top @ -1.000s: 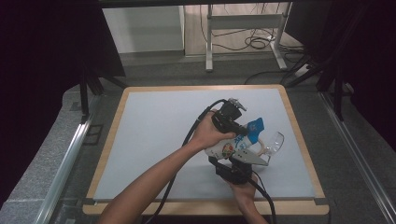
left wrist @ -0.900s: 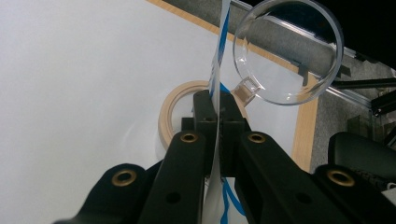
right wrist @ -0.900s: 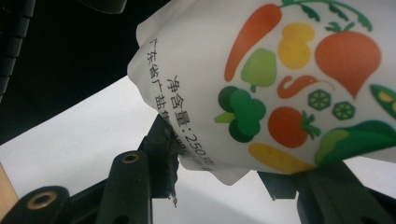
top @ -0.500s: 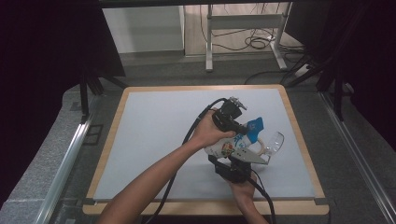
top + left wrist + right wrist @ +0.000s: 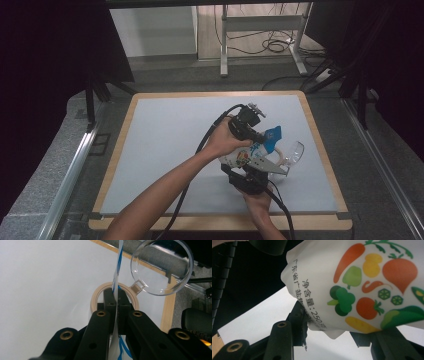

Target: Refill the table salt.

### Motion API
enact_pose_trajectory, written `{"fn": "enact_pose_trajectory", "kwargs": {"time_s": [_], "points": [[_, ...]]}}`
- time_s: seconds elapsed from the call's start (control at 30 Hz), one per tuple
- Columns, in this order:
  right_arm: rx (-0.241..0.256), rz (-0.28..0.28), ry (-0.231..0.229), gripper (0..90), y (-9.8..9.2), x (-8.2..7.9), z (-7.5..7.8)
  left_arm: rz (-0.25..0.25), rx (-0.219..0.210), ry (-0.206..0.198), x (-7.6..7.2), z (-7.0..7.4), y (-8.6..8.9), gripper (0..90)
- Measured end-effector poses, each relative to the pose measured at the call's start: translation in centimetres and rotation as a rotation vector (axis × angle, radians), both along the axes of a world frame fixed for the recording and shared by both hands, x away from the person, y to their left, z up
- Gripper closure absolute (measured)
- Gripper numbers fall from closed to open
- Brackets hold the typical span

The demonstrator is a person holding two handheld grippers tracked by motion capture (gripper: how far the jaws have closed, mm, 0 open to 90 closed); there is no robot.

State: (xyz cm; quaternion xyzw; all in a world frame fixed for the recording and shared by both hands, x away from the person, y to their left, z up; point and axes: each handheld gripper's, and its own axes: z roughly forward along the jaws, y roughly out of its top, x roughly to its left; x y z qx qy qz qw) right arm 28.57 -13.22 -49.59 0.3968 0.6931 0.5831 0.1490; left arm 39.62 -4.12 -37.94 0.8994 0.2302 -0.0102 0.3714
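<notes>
Left gripper (image 5: 115, 302): jaws clenched on the thin upper edge of a white pouch (image 5: 245, 156) printed with vegetables and Chinese text, blue at its top. Right gripper (image 5: 329, 340): jaws set wide at either side of the pouch's lower corner; whether they grip it cannot be told. In the high view the left hand (image 5: 227, 140) reaches in from above the pouch and the right hand (image 5: 257, 200) from the near edge. Just beyond the left jaws, a clear measuring spoon (image 5: 162, 267) and a wooden ring (image 5: 96, 296) lie on the white tabletop (image 5: 165, 140), toward its right side; wide open room remains at left.
</notes>
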Motion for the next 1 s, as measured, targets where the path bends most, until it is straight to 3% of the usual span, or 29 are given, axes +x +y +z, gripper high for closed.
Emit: {"fn": "enact_pose_trajectory", "kwargs": {"time_s": [0.33, 0.7, 1.0], "points": [[-0.010, -0.011, -0.022, 54.4, 0.13, -0.02, 0.08, -0.012, 0.025, 0.004, 0.04, 0.14, -0.44, 90.0], [-0.036, -0.012, -0.038, 54.6, 0.01, 0.03, 0.08, -0.016, 0.023, 0.007, 0.13, 0.21, -0.56, 90.0], [-0.021, -0.016, -0.024, 54.7, -0.03, 0.10, 0.12, -0.021, 0.033, 0.004, 0.26, 0.11, -0.83, 90.0]]}}
